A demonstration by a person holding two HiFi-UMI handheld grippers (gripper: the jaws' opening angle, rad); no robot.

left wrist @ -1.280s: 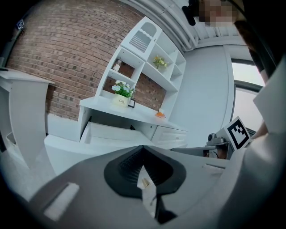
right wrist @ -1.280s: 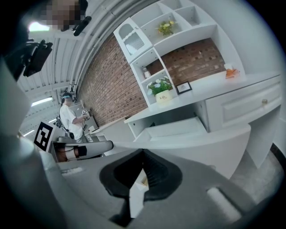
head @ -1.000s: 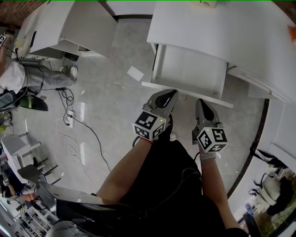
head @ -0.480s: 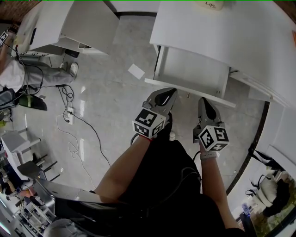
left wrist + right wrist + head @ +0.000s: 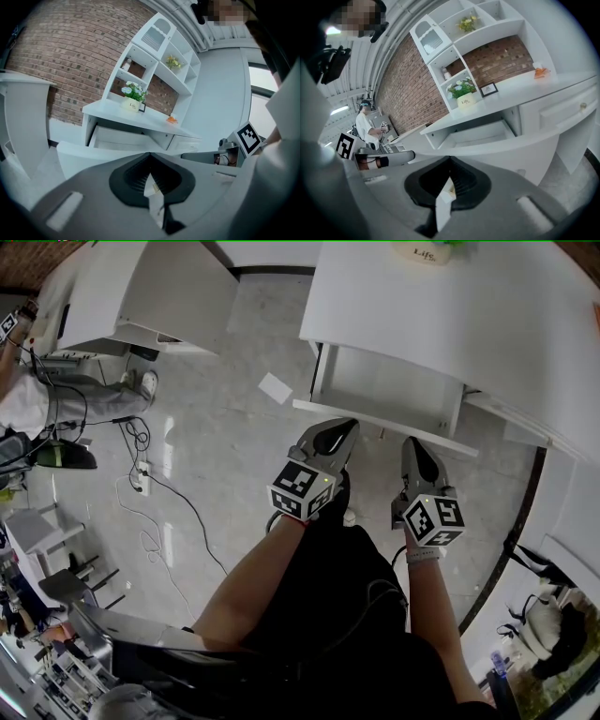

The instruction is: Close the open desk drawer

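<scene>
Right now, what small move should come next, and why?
Probably push both grippers forward evenly. The drawer stands partly out of the desk, and the left gripper and right gripper, jaws shut and empty, sit right at its front panel.

The left hand-held gripper [image 5: 345, 429] and right hand-held gripper [image 5: 412, 445] point forward, jaws pressed together.

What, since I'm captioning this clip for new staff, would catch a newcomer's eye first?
The open drawer stands out at once, pulled out from under the white desk toward the person. Right at its front panel sit the left gripper and the right gripper, side by side, each with jaws together and empty. Behind, a pot of flowers on the desk against the brick wall adds the only colour.
</scene>
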